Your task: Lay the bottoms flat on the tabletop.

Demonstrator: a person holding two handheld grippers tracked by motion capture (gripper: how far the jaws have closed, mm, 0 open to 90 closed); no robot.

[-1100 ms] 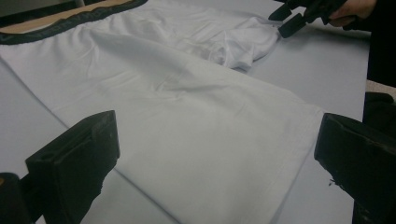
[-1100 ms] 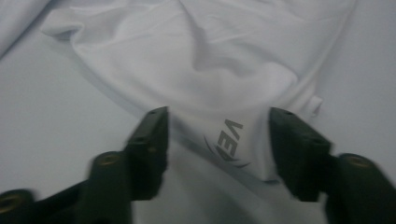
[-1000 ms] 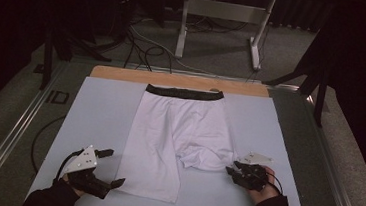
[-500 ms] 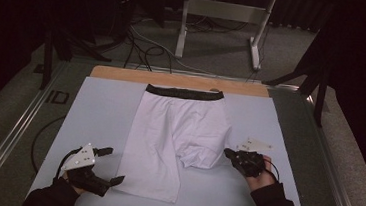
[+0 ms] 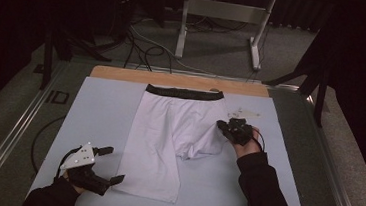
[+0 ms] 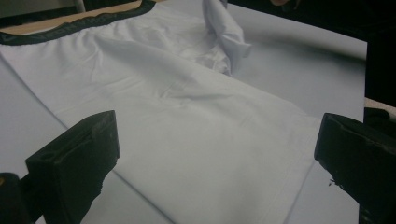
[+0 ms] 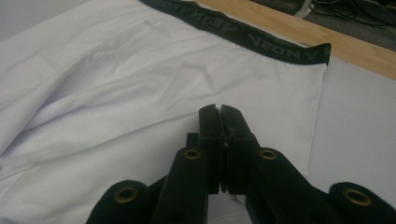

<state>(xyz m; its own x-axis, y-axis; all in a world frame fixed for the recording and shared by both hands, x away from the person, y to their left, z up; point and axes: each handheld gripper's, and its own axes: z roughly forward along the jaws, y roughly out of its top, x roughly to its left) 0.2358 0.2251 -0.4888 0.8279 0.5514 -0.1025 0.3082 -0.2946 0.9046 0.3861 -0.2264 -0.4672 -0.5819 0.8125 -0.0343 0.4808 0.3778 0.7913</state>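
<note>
White shorts (image 5: pixel 170 137): right tongs (image 5: pixel 224 129) pinch the folded leg, left tongs (image 5: pixel 110 166) gape beside the hem.

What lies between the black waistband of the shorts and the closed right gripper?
In the right gripper view, only smooth white fabric of the shorts lies between the waistband and the right gripper; nothing else rests there.

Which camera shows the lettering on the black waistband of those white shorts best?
The right gripper view: the black elastic waistband is close enough to make out letters. The high view shows it as a plain dark strip; the left gripper view catches a blurred stretch.
</note>
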